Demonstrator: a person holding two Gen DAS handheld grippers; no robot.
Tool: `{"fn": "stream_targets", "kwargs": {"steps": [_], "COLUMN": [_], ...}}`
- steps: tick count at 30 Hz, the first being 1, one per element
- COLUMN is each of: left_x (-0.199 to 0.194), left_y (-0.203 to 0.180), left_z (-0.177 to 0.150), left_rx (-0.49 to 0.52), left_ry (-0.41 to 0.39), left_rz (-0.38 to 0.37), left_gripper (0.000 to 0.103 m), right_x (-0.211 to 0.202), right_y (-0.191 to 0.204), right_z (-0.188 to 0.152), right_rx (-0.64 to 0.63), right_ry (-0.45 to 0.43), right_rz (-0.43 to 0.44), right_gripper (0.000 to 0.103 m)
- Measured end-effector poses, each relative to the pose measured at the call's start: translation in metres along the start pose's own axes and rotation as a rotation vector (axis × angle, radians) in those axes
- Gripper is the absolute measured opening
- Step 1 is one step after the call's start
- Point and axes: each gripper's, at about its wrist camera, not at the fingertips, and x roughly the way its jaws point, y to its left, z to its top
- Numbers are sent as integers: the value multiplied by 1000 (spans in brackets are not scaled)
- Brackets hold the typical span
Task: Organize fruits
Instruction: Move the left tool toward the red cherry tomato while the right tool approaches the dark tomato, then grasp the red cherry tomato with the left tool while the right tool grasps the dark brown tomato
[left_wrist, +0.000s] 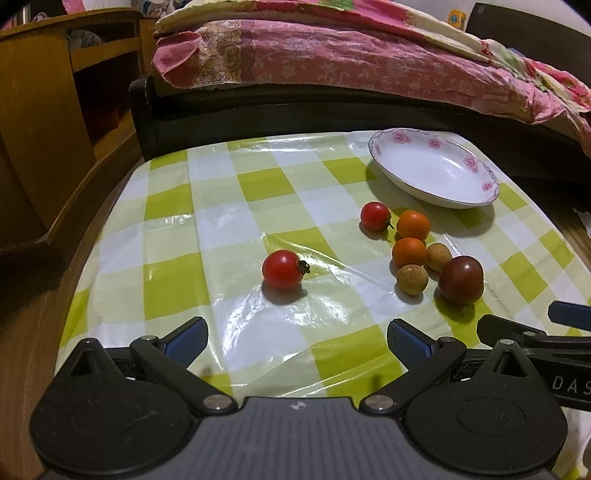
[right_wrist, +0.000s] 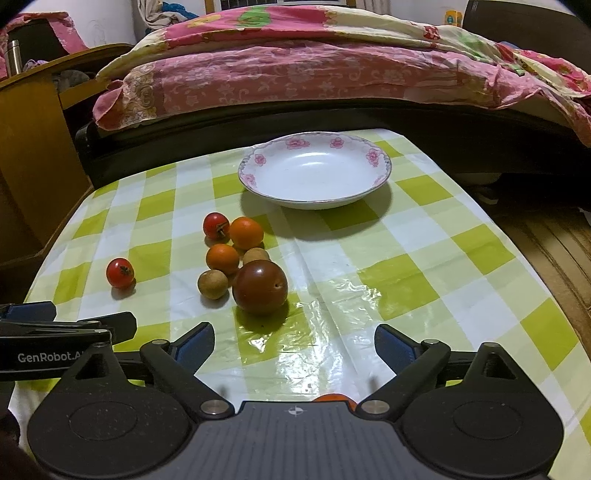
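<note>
Behind the checkered desk runs a bed. Nothing sits in the plate yet; all the fruits lie just in front of it, one red tomato apart leftward. Both left tongs and right tongs hang spread, holding nothing.

- A counter is covered by a glossy cloth checked in green and white.
- Behind the counter, a bed is seen, draped with pink floral bedding.
- A wooden shelf unit is set to the left of the bed.
- A metal flask is stood on top of the shelf unit.
</note>
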Motion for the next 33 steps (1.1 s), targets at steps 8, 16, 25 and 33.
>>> {"fn": "stream_targets", "kwargs": {"steps": [8,16,25,33], "left_x": [5,20,36,50], "left_y": [3,7,7,10], "left_z": [7,16,24,38], "left_rx": [35,96,184,265], "left_ry": [-23,-3,7,28], "left_rz": [-15,-29,-45,-79], "left_gripper": [103,103,103,76], "right_x": [4,18,38,50], "right_y": [3,6,8,6], "right_z": [5,18,28,29], "right_rx": [-46,-92,-165,-164], "right_ry": [-14,8,52,103], "right_rz": [27,57,84,130], "right_gripper": [85,83,76,68]}}
